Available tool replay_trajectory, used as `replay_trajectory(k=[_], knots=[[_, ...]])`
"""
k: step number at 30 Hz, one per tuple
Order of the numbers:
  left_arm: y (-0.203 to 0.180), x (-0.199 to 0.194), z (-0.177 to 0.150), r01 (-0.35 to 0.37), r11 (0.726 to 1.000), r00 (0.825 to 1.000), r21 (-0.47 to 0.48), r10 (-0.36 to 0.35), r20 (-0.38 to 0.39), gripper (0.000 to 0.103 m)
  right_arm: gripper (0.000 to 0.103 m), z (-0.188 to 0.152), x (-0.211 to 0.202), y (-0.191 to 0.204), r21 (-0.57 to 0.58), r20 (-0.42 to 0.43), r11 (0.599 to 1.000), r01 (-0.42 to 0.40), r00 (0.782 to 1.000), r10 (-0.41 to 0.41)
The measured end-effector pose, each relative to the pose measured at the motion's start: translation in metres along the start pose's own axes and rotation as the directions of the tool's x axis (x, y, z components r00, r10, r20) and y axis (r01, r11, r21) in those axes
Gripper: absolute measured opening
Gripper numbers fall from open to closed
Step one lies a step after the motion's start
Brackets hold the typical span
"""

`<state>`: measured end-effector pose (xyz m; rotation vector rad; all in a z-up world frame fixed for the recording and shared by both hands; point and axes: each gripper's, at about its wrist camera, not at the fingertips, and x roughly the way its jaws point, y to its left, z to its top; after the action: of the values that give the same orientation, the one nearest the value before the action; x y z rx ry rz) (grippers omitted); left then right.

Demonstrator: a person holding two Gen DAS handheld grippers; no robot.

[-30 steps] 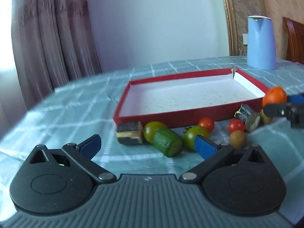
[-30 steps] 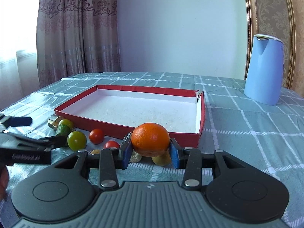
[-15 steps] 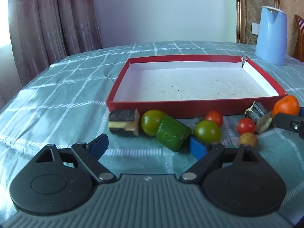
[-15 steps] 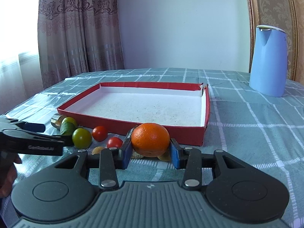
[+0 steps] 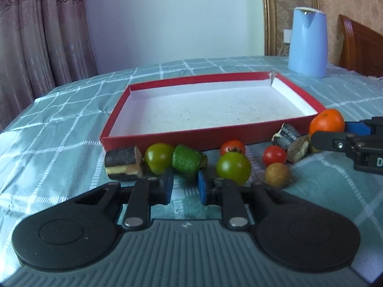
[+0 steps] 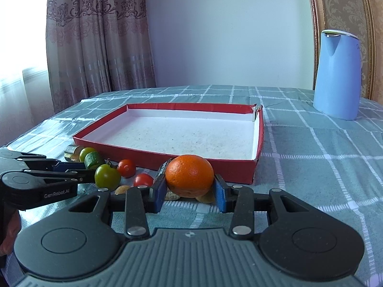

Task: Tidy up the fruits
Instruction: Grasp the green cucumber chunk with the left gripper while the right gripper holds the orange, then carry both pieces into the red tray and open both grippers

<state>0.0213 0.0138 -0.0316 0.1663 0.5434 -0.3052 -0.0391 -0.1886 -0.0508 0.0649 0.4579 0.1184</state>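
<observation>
My left gripper point(image 5: 184, 184) is shut on the near end of a green cucumber piece point(image 5: 189, 163), which lies on the cloth in front of the red tray point(image 5: 167, 138). Around it lie a green tomato point(image 5: 159, 157), a dark cut chunk point(image 5: 123, 163), a second green tomato point(image 5: 233, 167), two red tomatoes point(image 5: 274, 155) and a small brown fruit point(image 5: 277, 174). My right gripper point(image 6: 190, 185) is shut on an orange point(image 6: 189, 175), held just off the tray's near right corner. The left gripper point(image 6: 88, 171) shows at the left of the right wrist view.
The red tray's white floor point(image 6: 191, 134) holds nothing. A blue kettle point(image 6: 337, 74) stands at the back right on the checked tablecloth point(image 6: 323, 157). A wooden chair back point(image 5: 359, 47) is beyond the table; curtains hang at the left. Two cut pieces point(image 5: 290, 138) lie by the orange.
My left gripper tilted down, edged toward the cucumber piece and shut its wide-open jaws on it. The right gripper kept still with the orange.
</observation>
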Motion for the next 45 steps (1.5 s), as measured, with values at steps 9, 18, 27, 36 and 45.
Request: replay_trajectory(k=[9,18,27,36,45], knots=[[-0.001,0.008,0.007,0.013,1.000,1.000,0.007,-0.013,-0.022,0.039,0.041,-0.001,0.002,-0.001,0.003,-0.009,1.000,-0.007,1.000,0.007],[0.004,0.018,0.012,0.048,0.999,0.998,0.009,-0.047,-0.041,0.032,0.041,-0.001,0.002,-0.001,0.007,-0.010,1.000,-0.014,1.000,0.014],[0.008,0.001,0.007,0.030,0.999,0.999,0.022,-0.031,0.031,0.023,0.041,0.001,0.000,-0.002,0.014,0.007,1.000,-0.006,1.000,0.006],[0.009,-0.001,0.046,-0.026,1.000,0.992,0.008,0.024,0.122,0.023,0.041,0.033,0.009,-0.004,-0.042,0.073,0.997,0.059,0.996,-0.056],[0.027,0.077,0.085,-0.110,0.990,0.994,-0.091,0.110,-0.002,0.023,0.040,0.071,0.099,-0.020,-0.052,-0.057,0.986,0.159,0.985,-0.162]])
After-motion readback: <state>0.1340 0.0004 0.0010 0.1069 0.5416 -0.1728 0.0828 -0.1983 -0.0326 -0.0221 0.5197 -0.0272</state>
